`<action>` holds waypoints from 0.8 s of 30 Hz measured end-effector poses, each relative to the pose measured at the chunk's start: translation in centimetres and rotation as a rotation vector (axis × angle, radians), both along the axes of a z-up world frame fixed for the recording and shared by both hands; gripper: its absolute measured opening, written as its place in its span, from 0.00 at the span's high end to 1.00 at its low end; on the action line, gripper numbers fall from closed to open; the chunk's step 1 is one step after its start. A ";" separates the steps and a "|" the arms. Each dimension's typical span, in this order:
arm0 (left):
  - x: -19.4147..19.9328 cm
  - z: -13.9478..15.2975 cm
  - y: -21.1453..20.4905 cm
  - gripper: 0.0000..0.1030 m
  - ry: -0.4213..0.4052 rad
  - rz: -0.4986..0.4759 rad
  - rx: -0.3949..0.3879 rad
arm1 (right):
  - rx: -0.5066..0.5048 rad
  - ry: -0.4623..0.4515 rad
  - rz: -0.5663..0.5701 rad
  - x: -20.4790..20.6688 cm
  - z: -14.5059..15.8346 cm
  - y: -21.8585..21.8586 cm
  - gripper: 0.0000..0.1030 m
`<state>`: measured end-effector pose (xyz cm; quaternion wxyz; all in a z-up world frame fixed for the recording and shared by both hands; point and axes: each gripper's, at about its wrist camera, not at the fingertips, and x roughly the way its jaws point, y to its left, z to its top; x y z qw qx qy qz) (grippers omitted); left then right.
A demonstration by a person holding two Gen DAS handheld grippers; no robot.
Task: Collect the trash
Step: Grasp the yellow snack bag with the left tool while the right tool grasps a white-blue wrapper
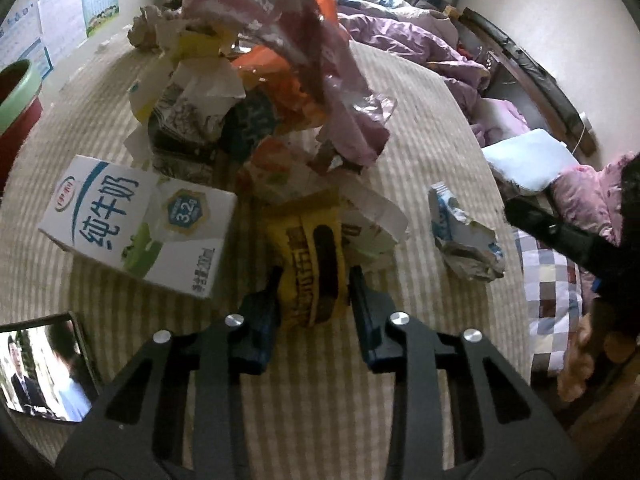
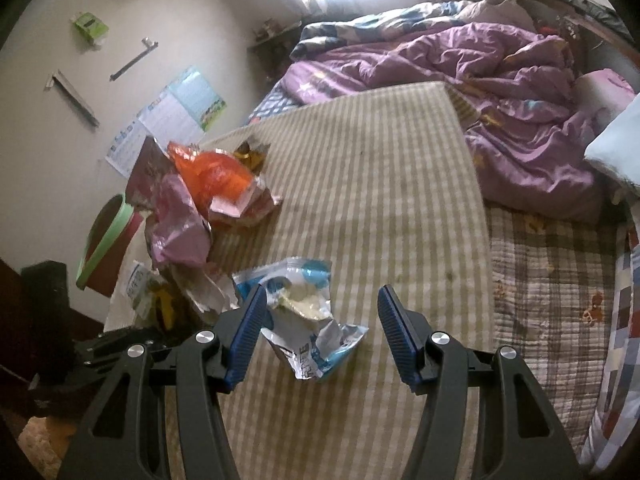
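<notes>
Left gripper (image 1: 313, 276) clamps yellow wrapper (image 1: 310, 256) at the trash pile (image 1: 256, 80) on the striped mat (image 1: 420, 140), prob. adding it to the heap. Right gripper (image 2: 320, 320) gapes wide w/ blue-white wrapper (image 2: 308, 320) lying loose between its fingers, apparently lined up for next grab.

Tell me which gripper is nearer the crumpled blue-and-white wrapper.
Right. The right gripper hangs open just over the blue-and-white wrapper, which lies between its fingers. The left gripper is off to the wrapper's left, closed on a yellow packet.

Noted: tablet screen (image 1: 40, 376) cut off by left frame edge; yellow wrapper (image 1: 308, 264) print blurred, unreadable to me; green-rimmed bin (image 2: 105, 236) partly hidden behind pink wrapper (image 2: 180, 232).
</notes>
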<state>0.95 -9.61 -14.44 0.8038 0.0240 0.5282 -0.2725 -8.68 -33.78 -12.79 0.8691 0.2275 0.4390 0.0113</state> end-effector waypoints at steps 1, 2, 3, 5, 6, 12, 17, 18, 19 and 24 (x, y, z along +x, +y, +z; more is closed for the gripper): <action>-0.1 0.2 0.0 0.70 -0.008 0.000 0.000 | 0.002 0.007 0.006 0.1 -0.2 0.1 0.45; -0.3 0.6 0.1 0.70 -0.022 0.003 -0.002 | 0.005 0.013 0.012 0.2 -0.4 0.2 0.45; -0.3 0.9 0.2 0.70 -0.030 0.005 -0.005 | 0.006 0.016 0.018 0.3 -0.6 0.3 0.45; -0.3 1.5 0.5 0.70 -0.053 0.011 -0.012 | 0.006 0.022 0.028 0.4 -0.6 0.6 0.45; -0.3 1.8 0.5 0.70 -0.060 0.013 -0.015 | 0.005 0.025 0.032 0.5 -0.7 0.7 0.45; -0.4 3.6 1.4 0.70 -0.112 0.030 -0.042 | 0.006 0.036 0.052 0.8 -0.9 1.4 0.45; -0.4 4.5 1.5 0.70 -0.129 0.036 -0.058 | 0.010 0.048 0.063 0.8 -1.3 2.0 0.45; -0.5 4.6 1.5 0.70 -0.132 0.036 -0.061 | 0.010 0.051 0.063 0.8 -1.4 2.1 0.45; -0.6 4.8 1.5 0.70 -0.135 0.036 -0.063 | 0.010 0.052 0.064 0.9 -1.4 2.2 0.45; -0.8 5.1 1.9 0.70 -0.147 0.040 -0.068 | 0.006 0.059 0.075 1.0 -1.6 2.7 0.44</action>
